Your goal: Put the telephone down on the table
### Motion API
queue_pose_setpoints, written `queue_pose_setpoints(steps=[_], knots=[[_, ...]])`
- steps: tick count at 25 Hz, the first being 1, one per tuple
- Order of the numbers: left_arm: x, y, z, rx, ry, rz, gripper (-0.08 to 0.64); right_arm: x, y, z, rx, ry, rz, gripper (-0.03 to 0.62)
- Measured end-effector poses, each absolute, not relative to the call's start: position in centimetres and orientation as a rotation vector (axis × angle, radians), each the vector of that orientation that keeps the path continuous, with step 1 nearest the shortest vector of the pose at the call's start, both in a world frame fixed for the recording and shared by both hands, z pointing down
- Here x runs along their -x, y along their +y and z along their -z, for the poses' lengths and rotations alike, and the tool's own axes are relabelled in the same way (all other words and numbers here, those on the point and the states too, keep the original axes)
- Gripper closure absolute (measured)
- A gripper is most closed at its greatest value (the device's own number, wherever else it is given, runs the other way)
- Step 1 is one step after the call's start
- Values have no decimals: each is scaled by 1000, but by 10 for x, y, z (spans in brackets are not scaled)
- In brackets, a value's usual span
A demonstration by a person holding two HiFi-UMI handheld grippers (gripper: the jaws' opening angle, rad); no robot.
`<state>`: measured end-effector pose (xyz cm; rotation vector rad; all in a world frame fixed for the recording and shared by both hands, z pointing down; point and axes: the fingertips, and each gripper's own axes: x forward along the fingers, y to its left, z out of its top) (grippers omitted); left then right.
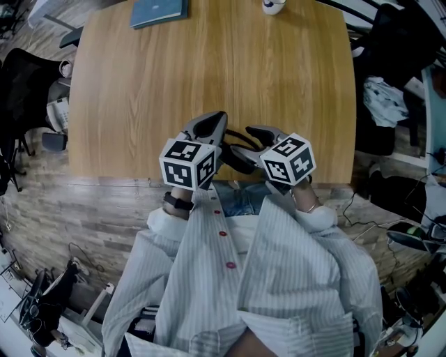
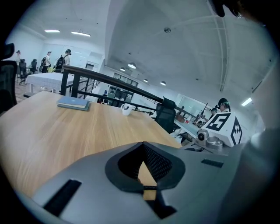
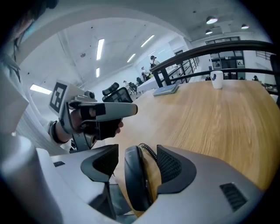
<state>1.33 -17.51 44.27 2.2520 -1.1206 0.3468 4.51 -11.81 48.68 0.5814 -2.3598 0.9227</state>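
A black telephone handset (image 3: 134, 179) with a coiled cord (image 3: 148, 151) stands upright between the jaws of my right gripper (image 3: 135, 153), which is shut on it. In the head view the handset (image 1: 240, 159) hangs just over the near edge of the wooden table (image 1: 209, 70), between the two marker cubes. My left gripper (image 1: 214, 122) sits close beside it on the left, with its jaws shut and nothing between them. From the left gripper view, the left gripper (image 2: 143, 146) points across the table top (image 2: 52, 131).
A blue book (image 1: 159, 11) and a white cup (image 1: 273, 5) sit at the table's far edge. A black chair (image 1: 21, 77) stands to the left, and another chair with clothes (image 1: 383, 97) to the right. Cables lie on the floor at right.
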Motion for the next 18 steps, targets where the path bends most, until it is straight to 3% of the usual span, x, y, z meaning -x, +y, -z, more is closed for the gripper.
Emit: queue_pose_setpoints(steps=[5,10,18], knots=[[-12,-180,-423,-2281,-1143,-295,552,-42,-128,-448,-608,-2477,-990,311],[-10,-187,-385,-2318,-1156,-174,551,-44,-146,-399,-696,-2621,-960,421],[-24,-191,-325,-2451,-1114,-51,551,-51,-164,-326,-763,-2847,-933,518]])
